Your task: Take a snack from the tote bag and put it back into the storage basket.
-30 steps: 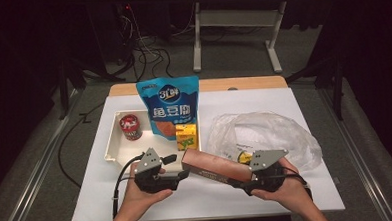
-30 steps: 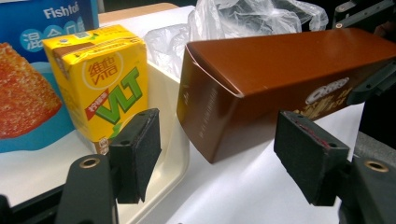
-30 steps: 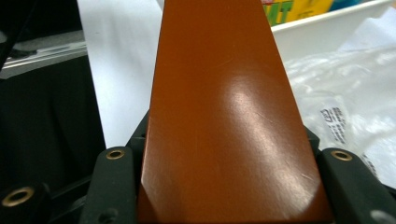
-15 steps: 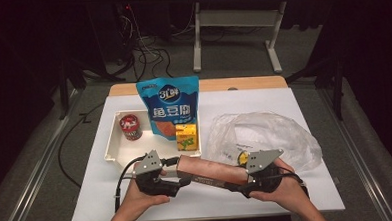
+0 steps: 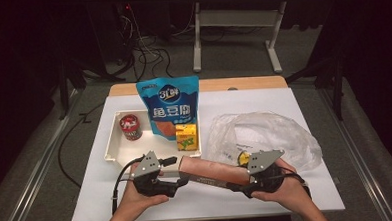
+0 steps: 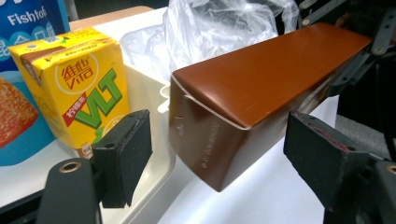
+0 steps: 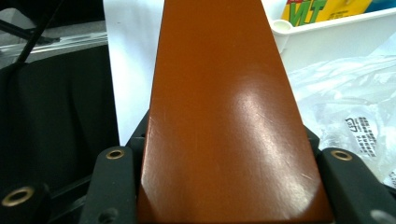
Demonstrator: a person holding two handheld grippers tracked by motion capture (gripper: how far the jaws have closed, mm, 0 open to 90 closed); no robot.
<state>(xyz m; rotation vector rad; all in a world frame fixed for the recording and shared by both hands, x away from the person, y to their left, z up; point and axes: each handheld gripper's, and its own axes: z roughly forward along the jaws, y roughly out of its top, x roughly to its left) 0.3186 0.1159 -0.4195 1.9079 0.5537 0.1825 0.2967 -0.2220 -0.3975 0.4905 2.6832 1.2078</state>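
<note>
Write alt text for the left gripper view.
A long brown box juts toward the camera between the left hand-held gripper's two black pads, which stand apart from it on both sides; the far end is clamped by the other hand-held gripper. Left of it a yellow Vita drink carton stands in a white tray, with a clear plastic bag behind.

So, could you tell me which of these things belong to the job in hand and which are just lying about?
In use:
- brown carton, clamped at one end by the right gripper
- left gripper, jaws just opened, apart from the carton's other end

Lying about:
- plastic bag
- white tray
- red can
- blue snack pouch
- yellow drink box
</note>
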